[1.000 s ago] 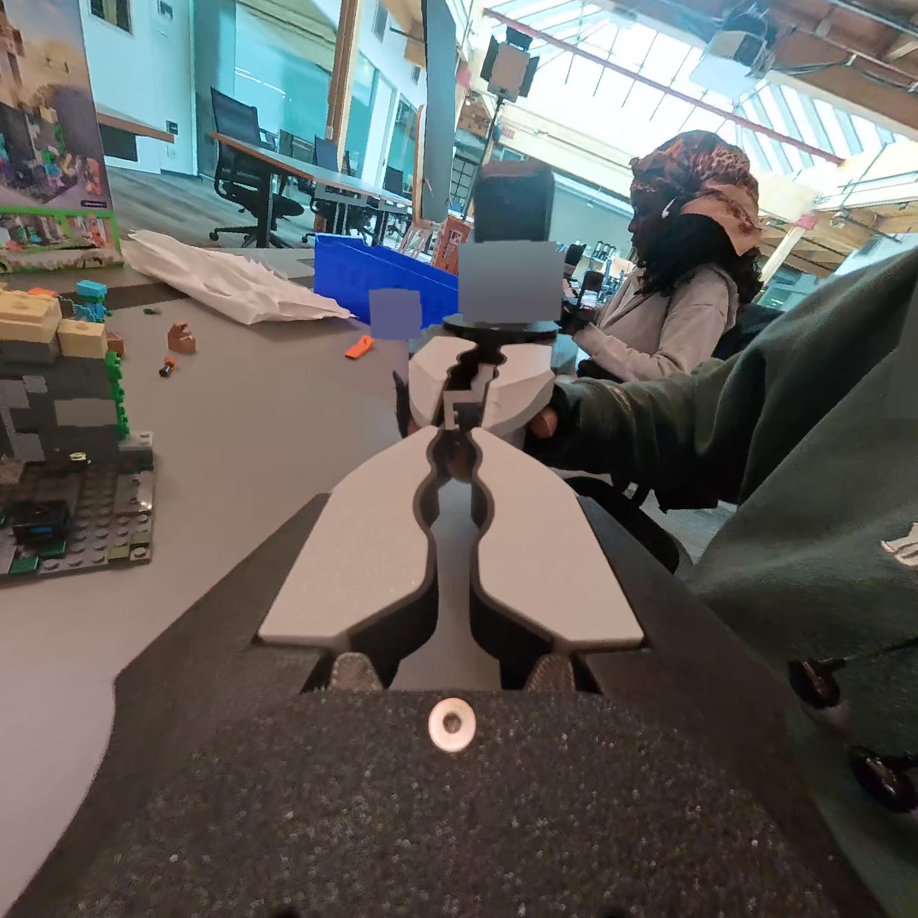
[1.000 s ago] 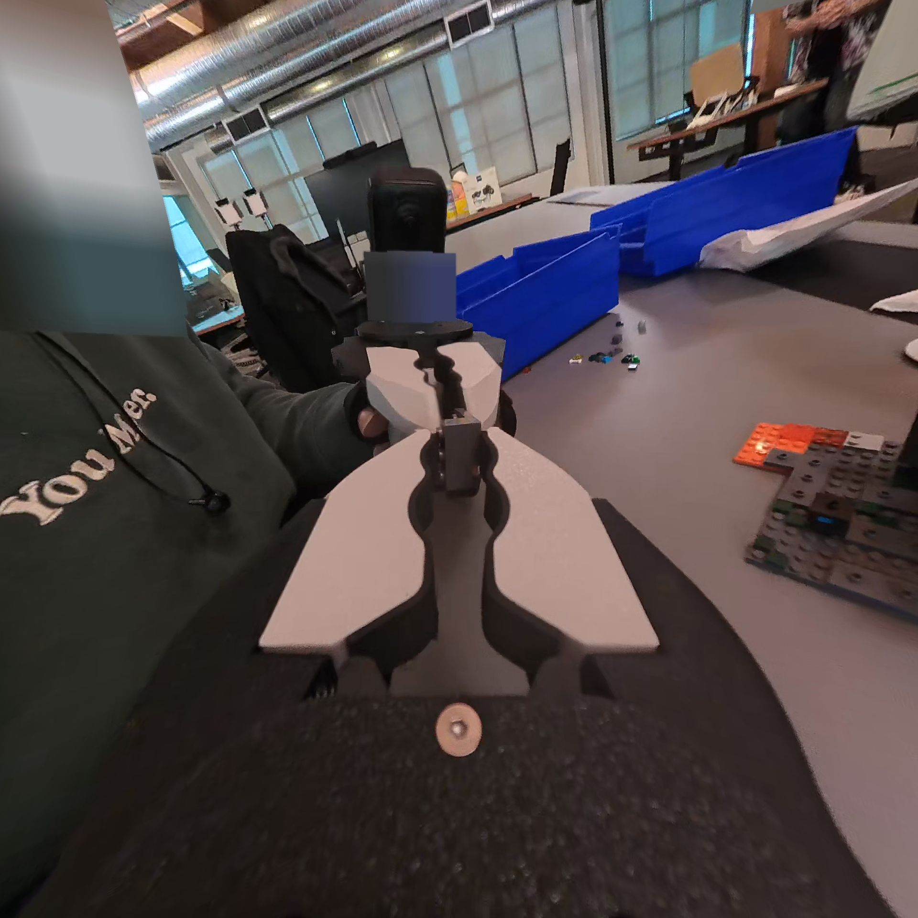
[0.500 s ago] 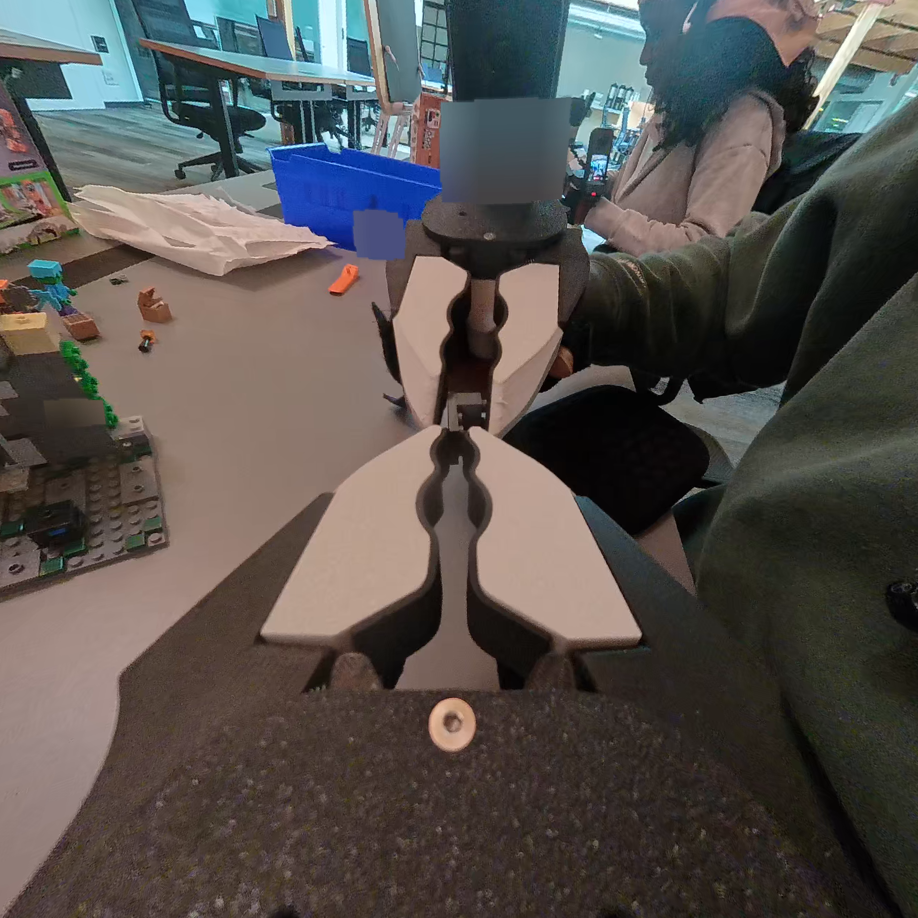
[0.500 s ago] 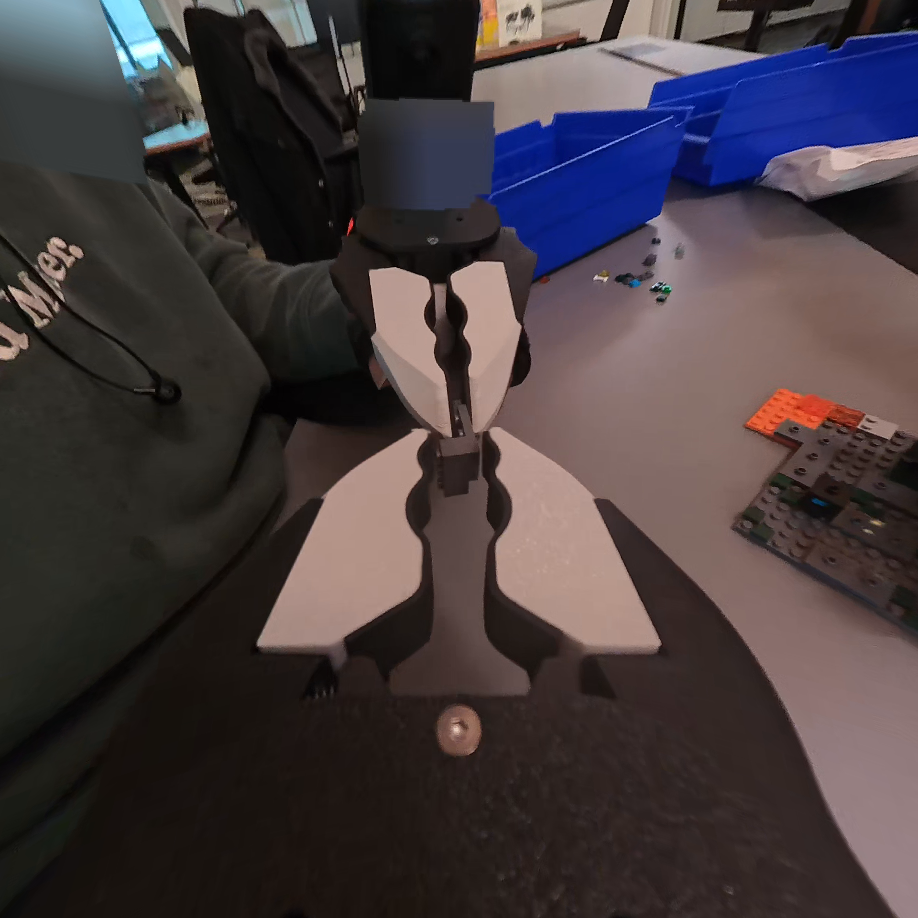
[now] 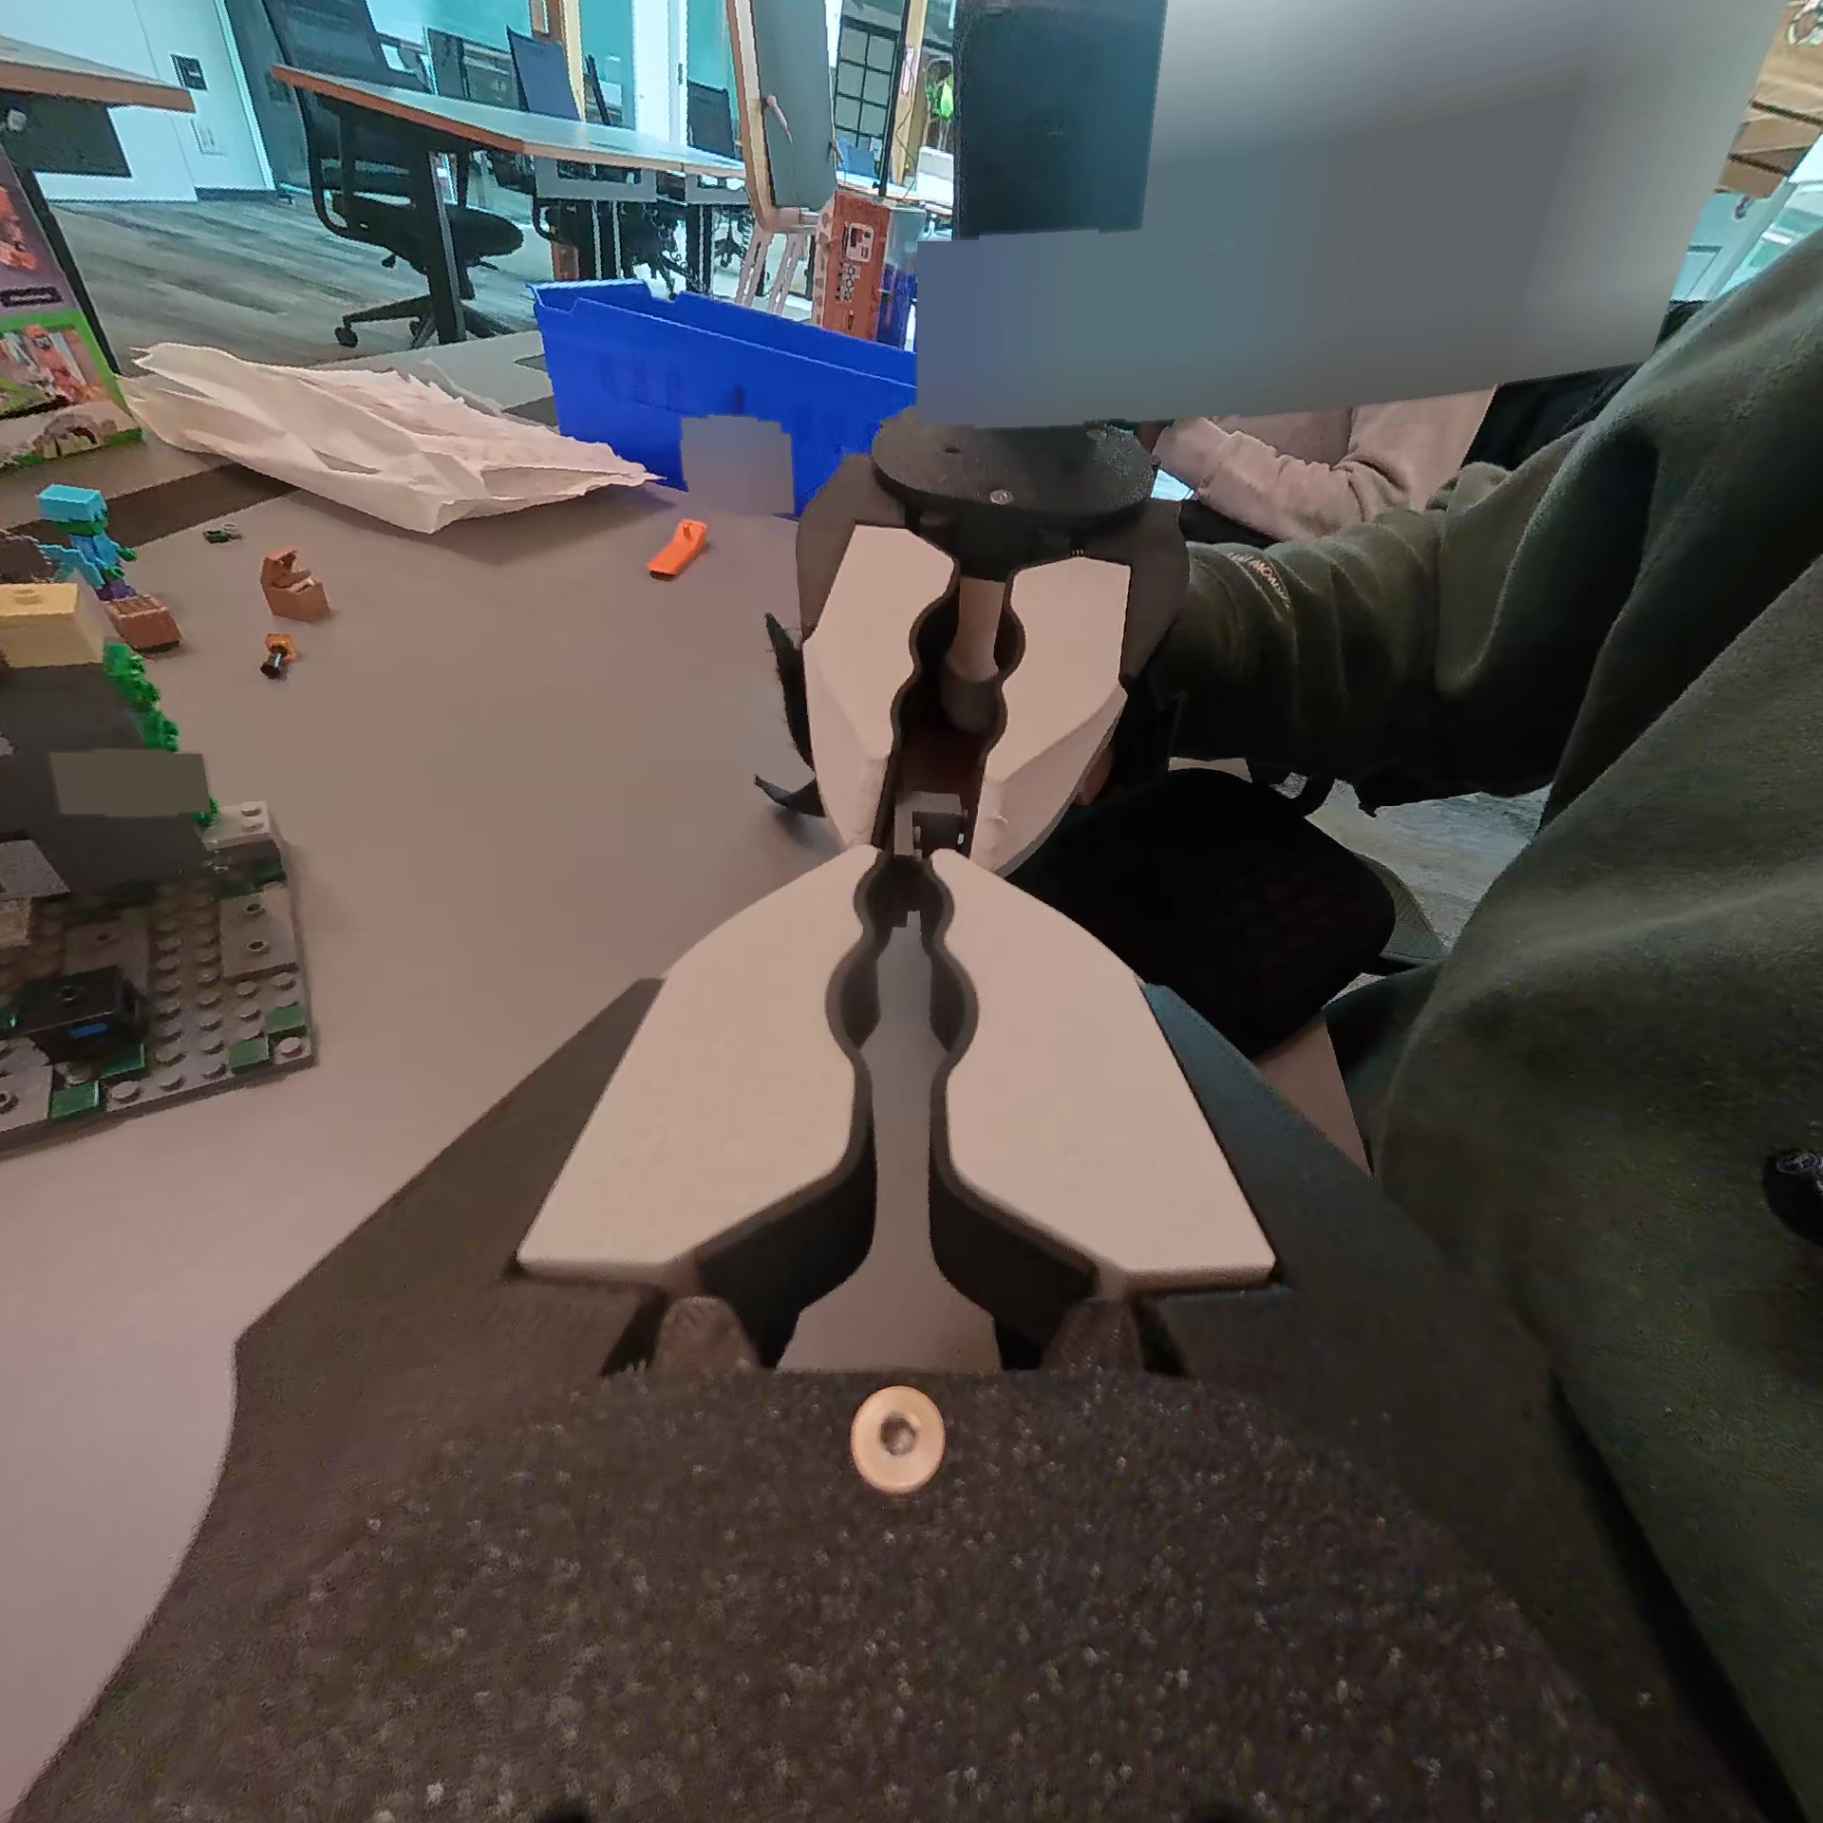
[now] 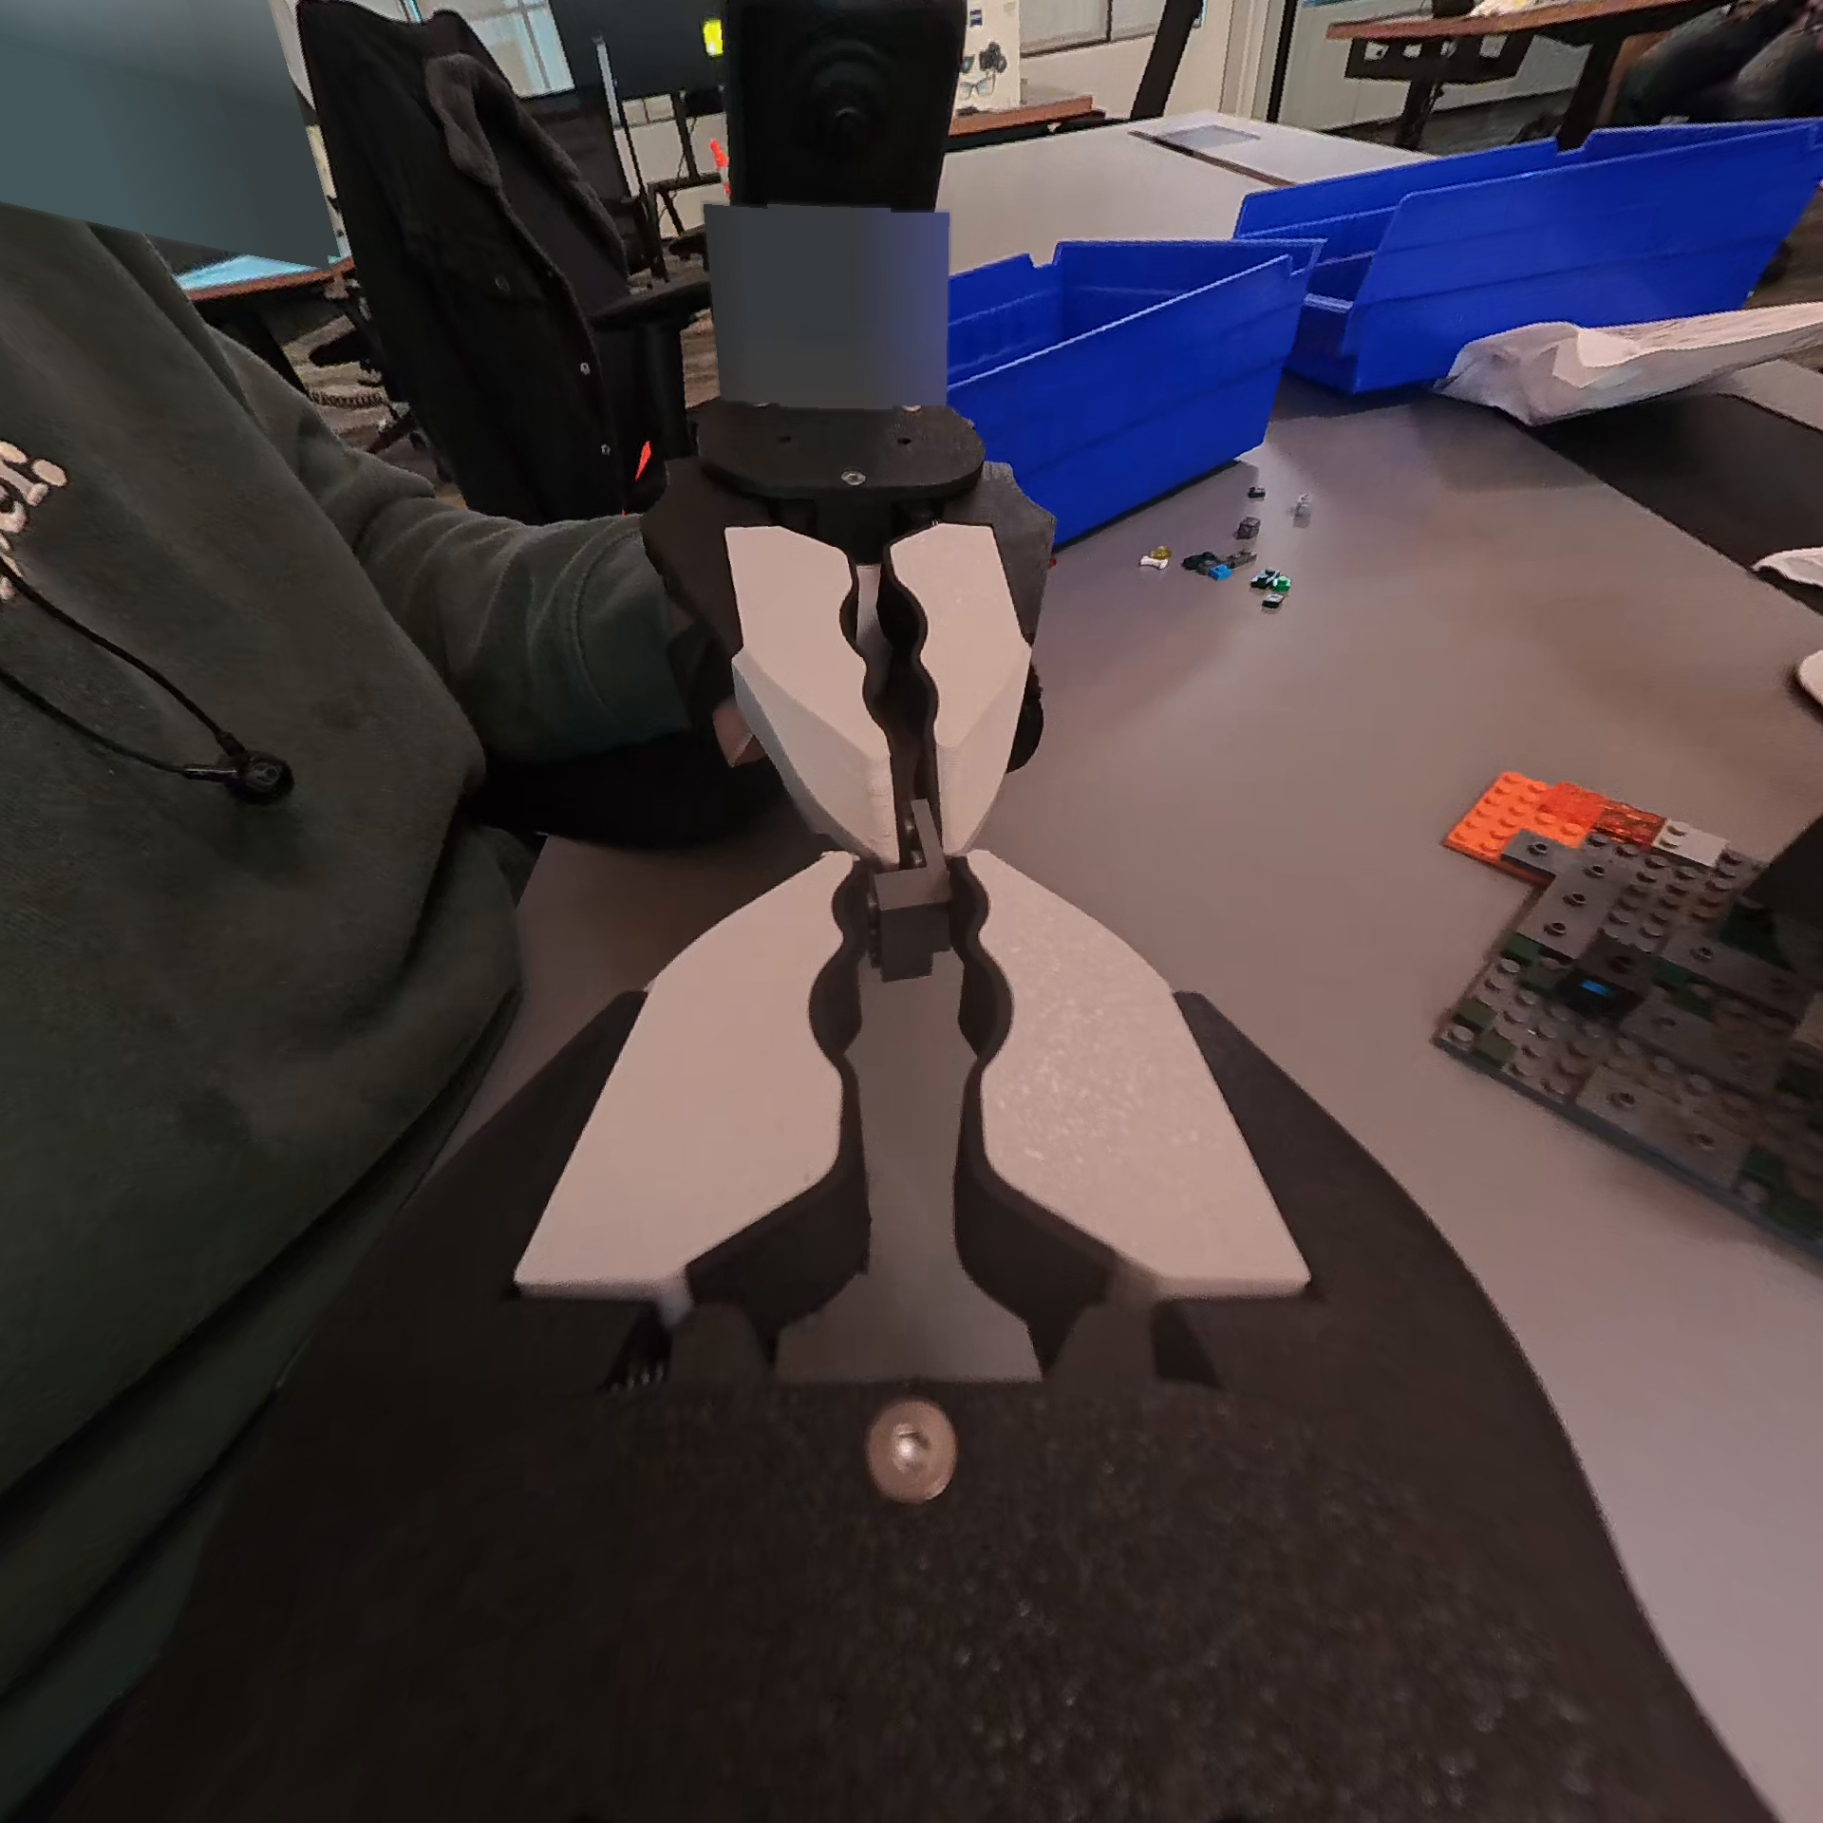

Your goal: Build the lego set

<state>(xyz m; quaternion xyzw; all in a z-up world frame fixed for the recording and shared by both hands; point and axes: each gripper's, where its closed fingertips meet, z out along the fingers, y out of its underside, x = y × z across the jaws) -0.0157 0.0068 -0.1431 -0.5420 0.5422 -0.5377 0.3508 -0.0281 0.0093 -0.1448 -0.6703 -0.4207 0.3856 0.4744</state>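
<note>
My two grippers meet tip to tip above the table's near edge. My right gripper (image 6: 908, 878) is shut on a dark grey brick (image 6: 906, 922); it also shows in the left wrist view (image 5: 927, 824). My left gripper (image 5: 903, 873) is shut on a small thin dark piece (image 6: 919, 824), which touches the top of the grey brick. The partly built lego model on its grey baseplate (image 5: 187, 996) sits to the left in the left wrist view. In the right wrist view the baseplate (image 6: 1628, 996) is on the right, with orange plates (image 6: 1539, 814) at its corner.
Blue bins (image 6: 1115, 365) and a white paper bag (image 5: 365, 434) stand at the back of the grey table. Loose small pieces (image 6: 1223, 567), an orange brick separator (image 5: 679, 548), a brown piece (image 5: 291, 587) and a minifigure (image 5: 87, 533) lie about. My green sleeves flank the grippers. The tips of both grippers are at nearly the same place. The baseplate (image 6: 1628, 996) is about equally far from each gripper, around 20 cm. Seen from the left wrist view (image 5: 115, 985) as well.
Both grippers have drawn closer together and tilted down toward the table. The small piece in the left gripper now meets the grey brick in the right one.
</note>
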